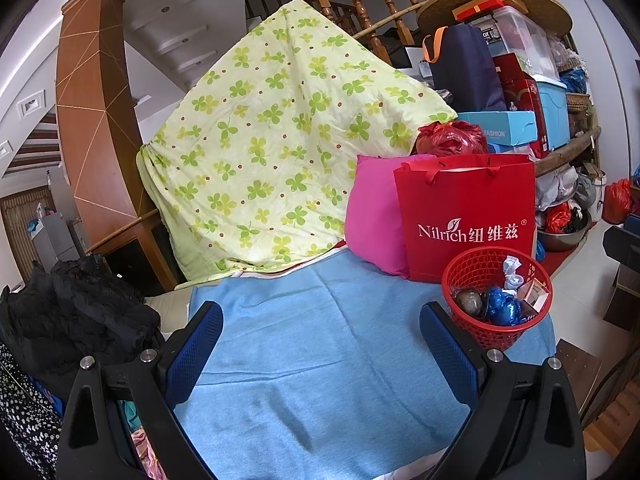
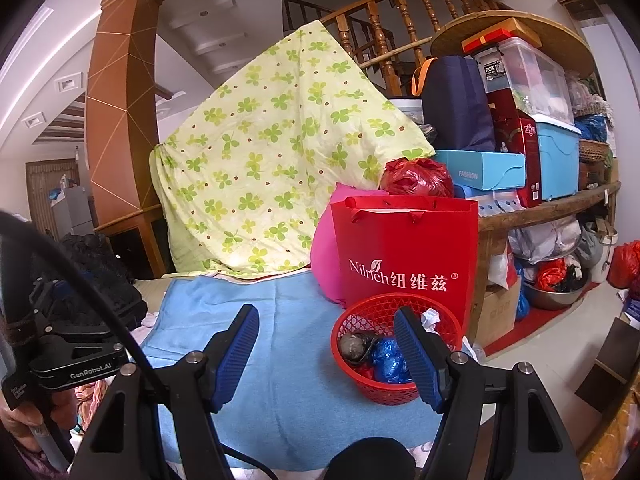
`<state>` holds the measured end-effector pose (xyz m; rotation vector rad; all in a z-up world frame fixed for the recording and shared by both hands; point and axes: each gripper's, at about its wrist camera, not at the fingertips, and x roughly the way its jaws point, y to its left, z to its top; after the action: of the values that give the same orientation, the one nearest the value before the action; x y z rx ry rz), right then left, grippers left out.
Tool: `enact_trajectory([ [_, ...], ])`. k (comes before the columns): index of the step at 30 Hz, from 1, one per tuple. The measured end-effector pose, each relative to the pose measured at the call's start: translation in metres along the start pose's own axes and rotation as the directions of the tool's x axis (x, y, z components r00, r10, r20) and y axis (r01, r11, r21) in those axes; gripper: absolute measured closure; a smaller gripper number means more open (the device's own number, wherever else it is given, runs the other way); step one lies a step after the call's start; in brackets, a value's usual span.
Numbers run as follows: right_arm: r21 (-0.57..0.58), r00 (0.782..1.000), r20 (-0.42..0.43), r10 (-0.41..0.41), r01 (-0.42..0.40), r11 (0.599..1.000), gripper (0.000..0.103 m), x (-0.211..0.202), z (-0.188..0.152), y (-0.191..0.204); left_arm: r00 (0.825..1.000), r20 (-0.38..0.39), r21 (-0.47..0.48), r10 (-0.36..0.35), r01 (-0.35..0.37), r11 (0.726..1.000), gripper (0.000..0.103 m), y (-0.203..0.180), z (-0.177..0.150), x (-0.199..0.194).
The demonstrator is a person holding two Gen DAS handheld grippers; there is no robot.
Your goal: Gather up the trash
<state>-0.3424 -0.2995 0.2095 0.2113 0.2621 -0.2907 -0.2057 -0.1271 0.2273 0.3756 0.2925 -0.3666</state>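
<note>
Both claws stand wide and empty over the blue towel [image 1: 320, 344]: left claw [image 1: 322, 334], right claw [image 2: 326, 346]. The red mesh basket [image 2: 362, 380], holding trash, sits just right of each; red Nilrich bag [image 2: 404, 256] behind it.

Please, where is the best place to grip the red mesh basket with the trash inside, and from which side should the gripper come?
Probably the rim of the red mesh basket, taken from above with one finger inside and one outside. It stands upright on the blue towel, its thin rim is exposed, and the near-left side is free, while the red paper bag stands close behind it.
</note>
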Motion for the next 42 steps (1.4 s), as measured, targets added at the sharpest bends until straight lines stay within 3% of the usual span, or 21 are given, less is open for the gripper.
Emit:
enact_trajectory([
  [23,-0.004,1.000,-0.010,0.000,0.000,1.000,0.030,0.003,-0.005,0.004,1.000,-0.015,-0.015,-0.001,0.001,1.000,0.004,0.012,-0.021,0.000],
  [42,-0.001,1.000,-0.014,0.000,0.000,1.000,0.030,0.006,-0.005,0.003,1.000,-0.016,-0.013,0.001,-0.001,1.000,0.004,0.010,-0.016,0.003],
])
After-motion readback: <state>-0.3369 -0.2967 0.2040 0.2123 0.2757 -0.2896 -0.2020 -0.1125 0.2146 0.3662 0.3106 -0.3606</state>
